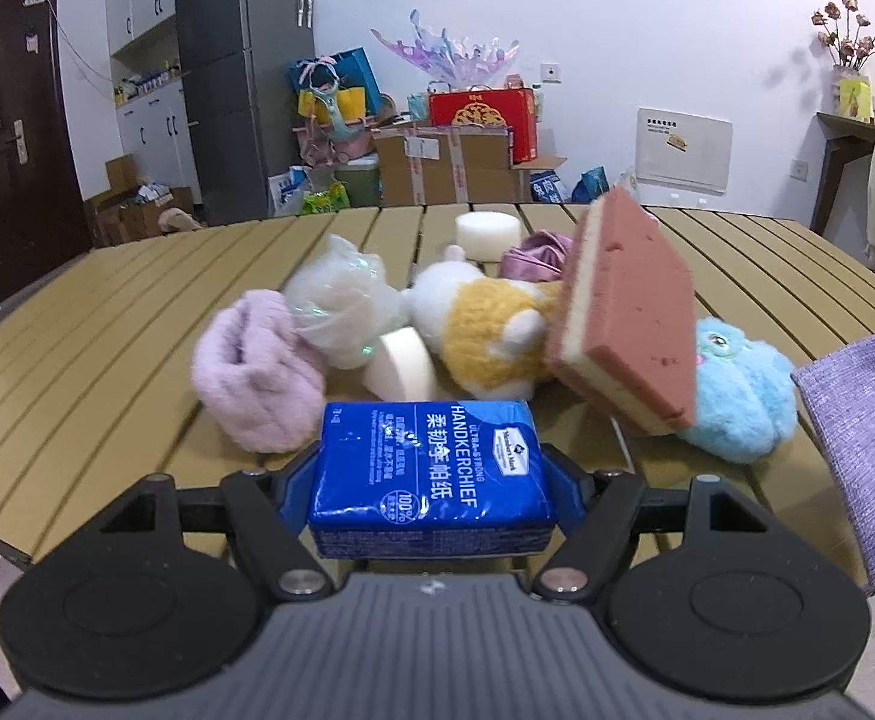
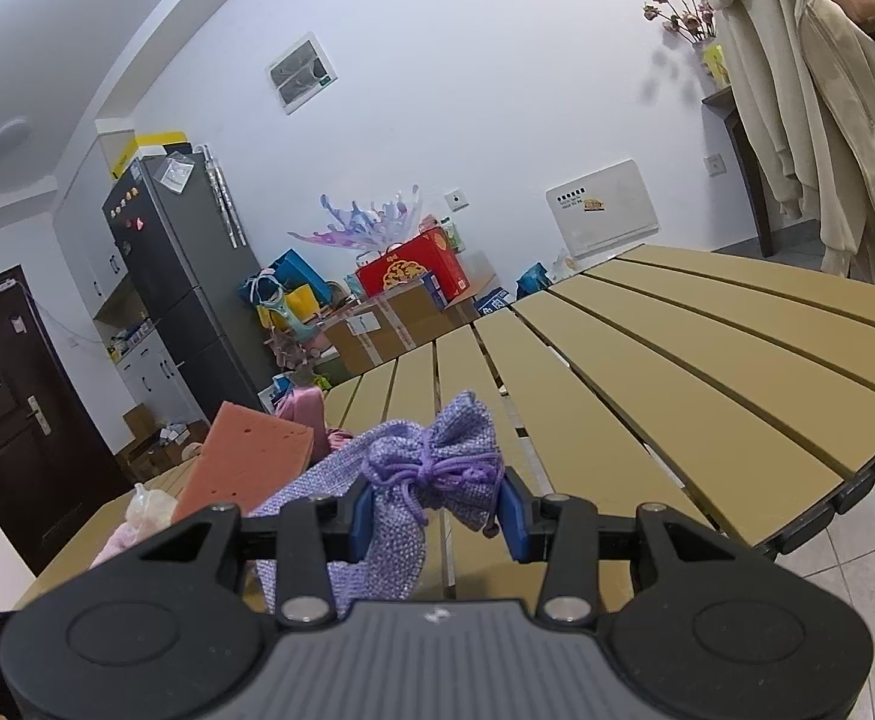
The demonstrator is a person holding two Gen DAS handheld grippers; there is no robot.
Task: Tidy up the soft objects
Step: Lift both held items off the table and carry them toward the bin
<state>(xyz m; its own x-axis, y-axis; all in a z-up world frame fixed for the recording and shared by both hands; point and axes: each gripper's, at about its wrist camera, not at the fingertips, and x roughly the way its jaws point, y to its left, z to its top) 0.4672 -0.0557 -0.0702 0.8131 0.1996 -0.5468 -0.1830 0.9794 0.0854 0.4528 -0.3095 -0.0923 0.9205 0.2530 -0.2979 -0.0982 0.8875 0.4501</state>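
My left gripper is shut on a blue handkerchief tissue pack, held just above the near edge of the slatted table. Beyond it lies a heap: a pink fluffy item, a crumpled clear bag, white foam pieces, a white-and-yellow plush, a tilted pink-and-cream sponge and a blue plush. My right gripper is shut on a purple drawstring pouch, which also shows at the right edge as purple fabric.
A round white foam and a pink satin cloth lie farther back. The sponge sits left of the pouch. Bare slats stretch to the right. Boxes, bags and a fridge stand against the far wall.
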